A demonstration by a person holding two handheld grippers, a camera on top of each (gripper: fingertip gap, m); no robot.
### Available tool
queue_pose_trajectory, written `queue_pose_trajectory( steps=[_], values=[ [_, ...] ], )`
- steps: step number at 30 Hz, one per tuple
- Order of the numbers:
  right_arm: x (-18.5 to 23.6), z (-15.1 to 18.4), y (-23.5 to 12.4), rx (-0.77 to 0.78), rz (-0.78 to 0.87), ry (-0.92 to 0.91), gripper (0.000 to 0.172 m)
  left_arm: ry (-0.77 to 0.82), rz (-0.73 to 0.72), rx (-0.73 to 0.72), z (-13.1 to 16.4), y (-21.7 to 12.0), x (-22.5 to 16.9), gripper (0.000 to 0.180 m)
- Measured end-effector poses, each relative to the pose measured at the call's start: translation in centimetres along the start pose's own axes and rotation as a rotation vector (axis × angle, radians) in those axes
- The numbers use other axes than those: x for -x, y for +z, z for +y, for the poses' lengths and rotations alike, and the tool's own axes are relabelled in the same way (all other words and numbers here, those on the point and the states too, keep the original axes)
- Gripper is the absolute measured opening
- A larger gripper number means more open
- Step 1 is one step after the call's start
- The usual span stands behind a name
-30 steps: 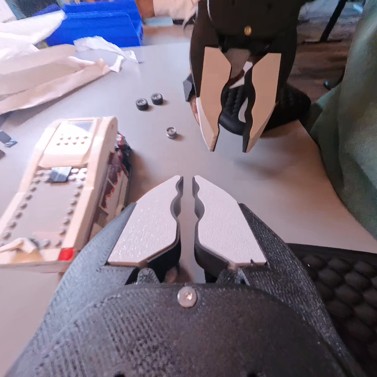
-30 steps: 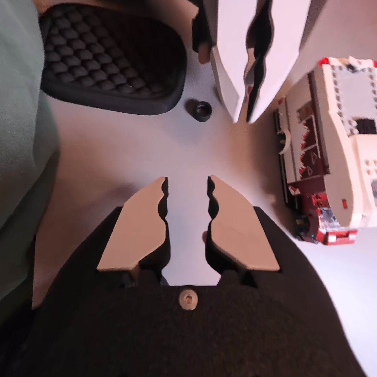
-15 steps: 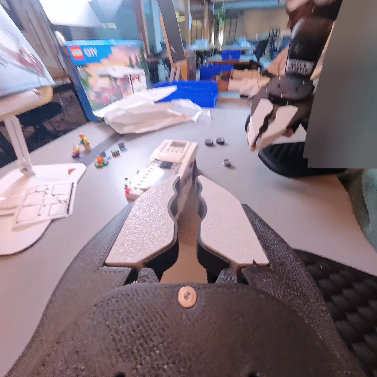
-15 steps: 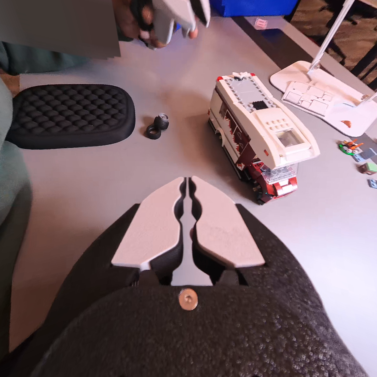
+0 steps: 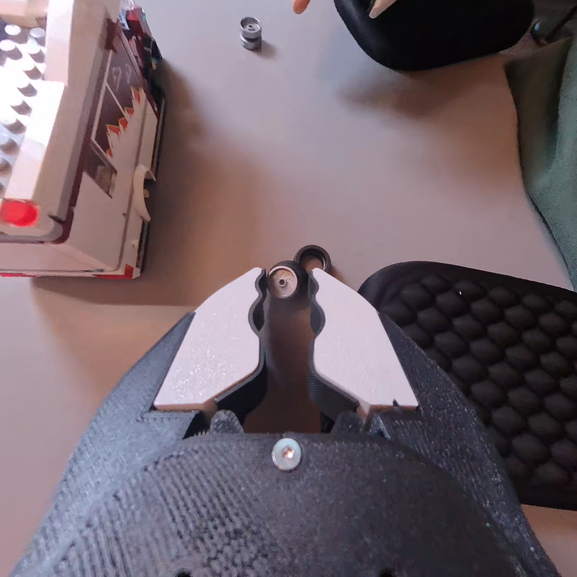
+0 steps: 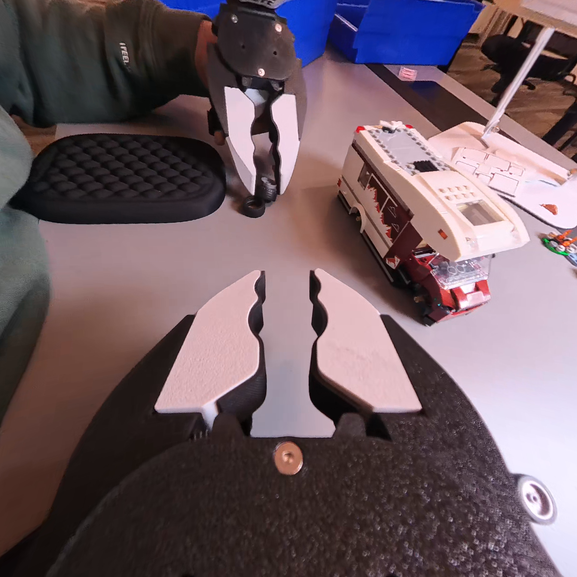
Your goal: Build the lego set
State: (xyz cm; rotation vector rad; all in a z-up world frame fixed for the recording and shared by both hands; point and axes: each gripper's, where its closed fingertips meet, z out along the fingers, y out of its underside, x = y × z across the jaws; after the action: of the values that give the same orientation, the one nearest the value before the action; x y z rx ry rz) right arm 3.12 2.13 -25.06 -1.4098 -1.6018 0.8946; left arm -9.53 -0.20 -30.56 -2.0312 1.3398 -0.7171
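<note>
A small wheel (image 5: 284, 283), black tyre on a silver hub, sits between the tips of the left gripper (image 5: 287, 281), which points down at the grey table (image 5: 343, 156). Both fingertips lie against the tyre's sides, so the claw is pinching the wheel, which is at or just above the tabletop. A bare black tyre (image 5: 313, 258) lies on the table just beyond it, touching or nearly touching the wheel. A black cushioned pad (image 5: 499, 359) lies close on the right. Farther off, a second silver-hubbed wheel (image 5: 250, 32) stands alone on the table. A cream and dark red brick camper van (image 5: 78, 140) is on the left. The right gripper (image 6: 287, 290) hovers over bare table well apart from the wheel, its claw spread with nothing between the fingers. Behind are blue bins (image 6: 406, 31) and a white stand base (image 6: 499, 168).
</note>
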Motion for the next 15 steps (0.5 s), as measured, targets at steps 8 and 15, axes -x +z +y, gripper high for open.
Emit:
queue_pose_trajectory(
  steps=[8, 15],
  values=[
    [0.4, -2.8, 1.8, -0.096, 0.036, -0.344, 0.034, -0.037, 0.117, -0.300, -6.8, -1.0, -2.4, 0.025],
    [2.8, -5.8, 2.9, -0.153, 0.018, -0.877, 0.037, -0.048, 0.276, -0.291, -12.2, 0.9, -4.8, 0.025]
  ],
)
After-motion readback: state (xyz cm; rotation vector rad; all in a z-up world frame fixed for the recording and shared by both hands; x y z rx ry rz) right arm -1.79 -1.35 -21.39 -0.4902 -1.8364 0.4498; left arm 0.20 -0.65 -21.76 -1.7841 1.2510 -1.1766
